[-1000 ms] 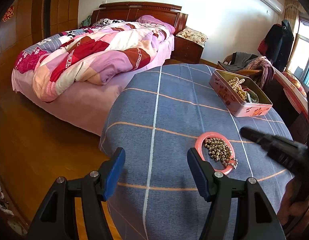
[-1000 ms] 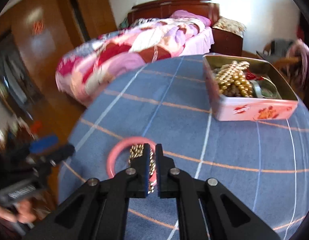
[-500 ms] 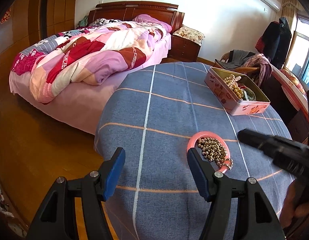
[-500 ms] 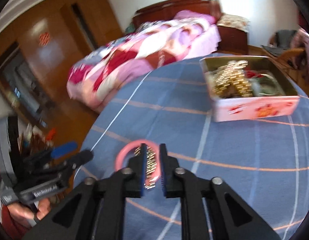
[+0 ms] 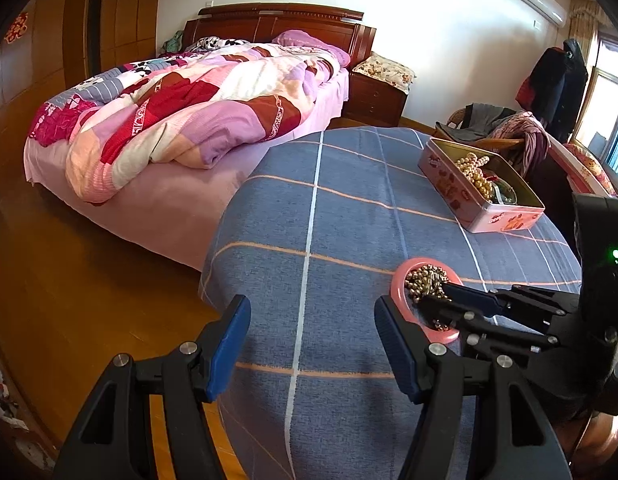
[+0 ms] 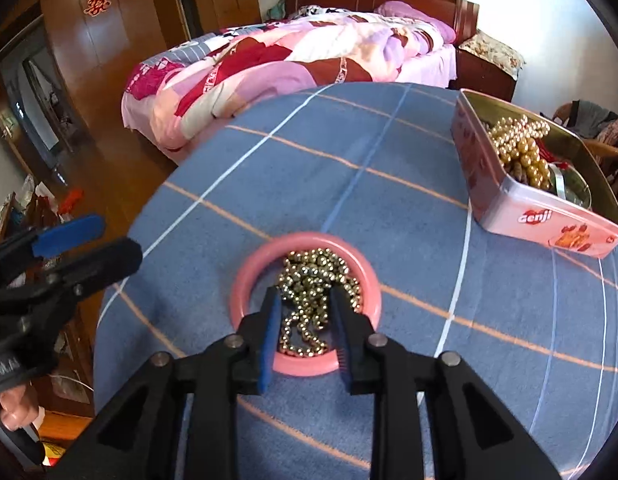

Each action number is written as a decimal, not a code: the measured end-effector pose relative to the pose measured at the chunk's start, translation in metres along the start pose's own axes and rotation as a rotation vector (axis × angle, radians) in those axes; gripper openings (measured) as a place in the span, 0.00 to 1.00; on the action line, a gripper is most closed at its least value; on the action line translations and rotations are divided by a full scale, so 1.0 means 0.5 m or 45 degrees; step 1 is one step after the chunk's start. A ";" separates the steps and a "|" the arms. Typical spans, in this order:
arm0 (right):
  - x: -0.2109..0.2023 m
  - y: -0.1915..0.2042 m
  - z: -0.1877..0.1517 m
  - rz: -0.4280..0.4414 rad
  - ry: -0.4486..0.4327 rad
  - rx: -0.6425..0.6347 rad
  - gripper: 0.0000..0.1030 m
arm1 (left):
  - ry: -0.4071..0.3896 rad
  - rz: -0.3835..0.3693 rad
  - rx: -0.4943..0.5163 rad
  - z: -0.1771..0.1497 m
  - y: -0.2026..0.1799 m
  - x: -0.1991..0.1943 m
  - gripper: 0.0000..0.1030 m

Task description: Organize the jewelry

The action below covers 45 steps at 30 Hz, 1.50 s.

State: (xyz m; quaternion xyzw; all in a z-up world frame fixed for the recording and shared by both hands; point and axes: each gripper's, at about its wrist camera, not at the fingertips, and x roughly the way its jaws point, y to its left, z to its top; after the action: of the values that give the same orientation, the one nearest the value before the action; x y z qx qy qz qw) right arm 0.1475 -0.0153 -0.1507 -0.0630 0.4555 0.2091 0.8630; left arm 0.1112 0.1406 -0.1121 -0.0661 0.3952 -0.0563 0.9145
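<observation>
A: Since the earlier frames the right gripper (image 6: 305, 312) is brought down and forward over the pink plastic bangle (image 6: 245, 280); it was well above it, and now its tips sit inside the ring, either side of the heap of small gold-coloured beads (image 6: 315, 272). The jaws have just been closing and are seen at a narrow gap, with strands of the bead chain between them; whether the pads already press is not clear, so no firm hold can be claimed.

B: And the left gripper (image 5: 309, 340)?

A: It is held off the near edge of the blue checked tabletop (image 5: 349, 208), jaws wide, nothing between them. Bangle and beads lie on the near part of the tabletop, well apart from the open pink metal tin (image 6: 529, 216), in which larger gold beads (image 6: 521, 148) are already laid.

B: How is the pick best made?

A: The beads are probably one loose chain, so the thick middle of the heap should be pinched, not a stray strand at the edge. The bangle's rim should be kept out of the jaws, or it may be dragged along. A slow, straight lift is advised, so that trailing loops are not snagged on the ring.
</observation>
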 end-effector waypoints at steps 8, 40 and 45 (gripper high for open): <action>-0.057 -0.060 0.007 0.173 -0.118 0.210 0.13 | 0.019 -0.031 0.011 0.000 -0.010 0.006 0.63; -0.205 -0.256 -0.044 0.256 -0.417 0.541 0.13 | 0.187 -0.090 0.388 0.013 -0.203 0.138 0.78; -0.219 -0.279 -0.047 0.336 -0.453 0.593 0.13 | 0.172 -0.131 0.341 0.016 -0.198 0.131 0.78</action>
State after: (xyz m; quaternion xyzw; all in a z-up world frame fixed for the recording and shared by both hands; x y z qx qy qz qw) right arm 0.1333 -0.1820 -0.0867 0.2334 0.3372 0.2170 0.8859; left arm 0.1568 0.0336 -0.1373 0.0402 0.4408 -0.1594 0.8824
